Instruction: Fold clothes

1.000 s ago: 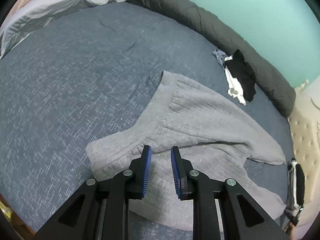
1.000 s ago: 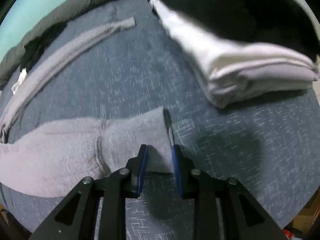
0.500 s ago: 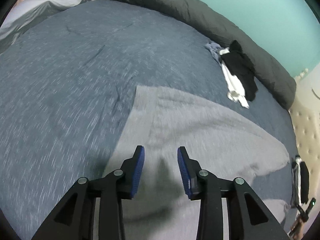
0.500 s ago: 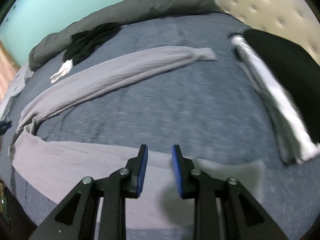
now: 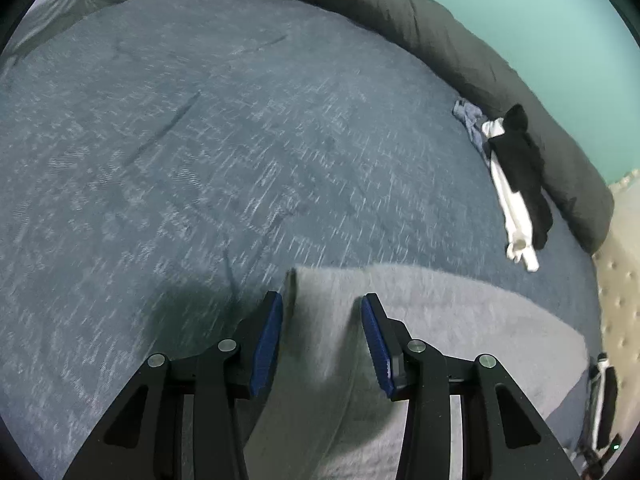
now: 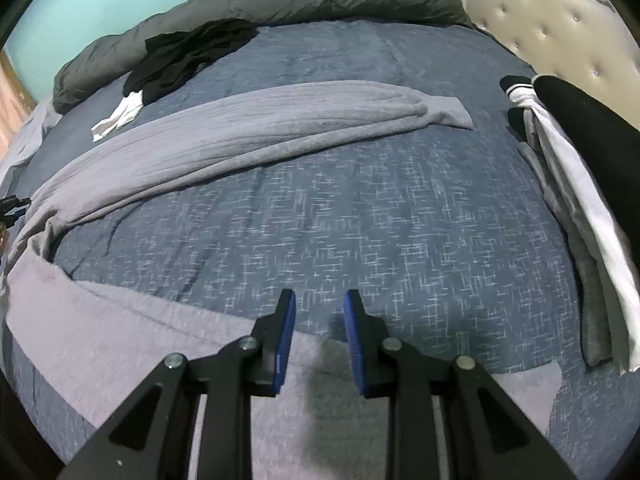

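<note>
1. Both hands have swung across the bed [image 5: 200, 160] since a second ago; grey garment [image 6: 240, 136], then bunched at the fingers, now lies spread out.
2. Garment: long, flat, one sleeve stretched toward the headboard, other edge under both grippers. No fold made yet, by the look of it.
3. Folded pile [image 6: 580, 184] at right is done; black item [image 6: 188, 52] by the rolled duvet still waits.
4. Left gripper [image 5: 322, 316]: jaws opening, over the cloth corner, not pinching.
5. Right gripper [image 6: 318, 312]: fingers slightly apart, empty, just above the garment edge.
</note>
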Demonstrator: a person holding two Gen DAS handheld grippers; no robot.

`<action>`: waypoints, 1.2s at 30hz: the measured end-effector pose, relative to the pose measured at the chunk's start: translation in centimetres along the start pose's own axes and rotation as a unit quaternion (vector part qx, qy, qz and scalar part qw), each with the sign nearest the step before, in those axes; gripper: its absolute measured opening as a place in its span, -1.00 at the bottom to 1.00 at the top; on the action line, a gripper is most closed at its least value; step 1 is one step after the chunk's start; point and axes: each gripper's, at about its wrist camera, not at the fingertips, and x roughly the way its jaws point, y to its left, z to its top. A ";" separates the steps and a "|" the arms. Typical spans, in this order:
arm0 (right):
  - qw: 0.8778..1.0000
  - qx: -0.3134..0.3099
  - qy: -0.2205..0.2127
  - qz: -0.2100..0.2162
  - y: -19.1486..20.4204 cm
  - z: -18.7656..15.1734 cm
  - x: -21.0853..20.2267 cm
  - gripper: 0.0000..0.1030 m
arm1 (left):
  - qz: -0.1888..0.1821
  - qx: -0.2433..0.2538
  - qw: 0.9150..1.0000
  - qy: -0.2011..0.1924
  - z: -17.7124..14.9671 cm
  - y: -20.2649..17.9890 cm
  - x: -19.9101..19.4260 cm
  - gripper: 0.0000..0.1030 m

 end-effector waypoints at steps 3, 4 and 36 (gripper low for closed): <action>1.000 0.016 -0.003 0.006 -0.5 0.4 0.0 -0.52 | 0.001 0.002 1.000 0.002 0.1 -0.4 0.6 -0.46; 1.000 0.021 -0.006 0.008 -0.6 0.5 -0.1 -0.52 | 0.004 0.008 1.000 0.000 0.0 -0.6 0.6 -0.62; 0.996 0.053 -0.016 0.062 0.7 1.6 2.1 -0.52 | 0.077 -0.011 0.997 -0.031 5.9 -1.4 4.1 -0.80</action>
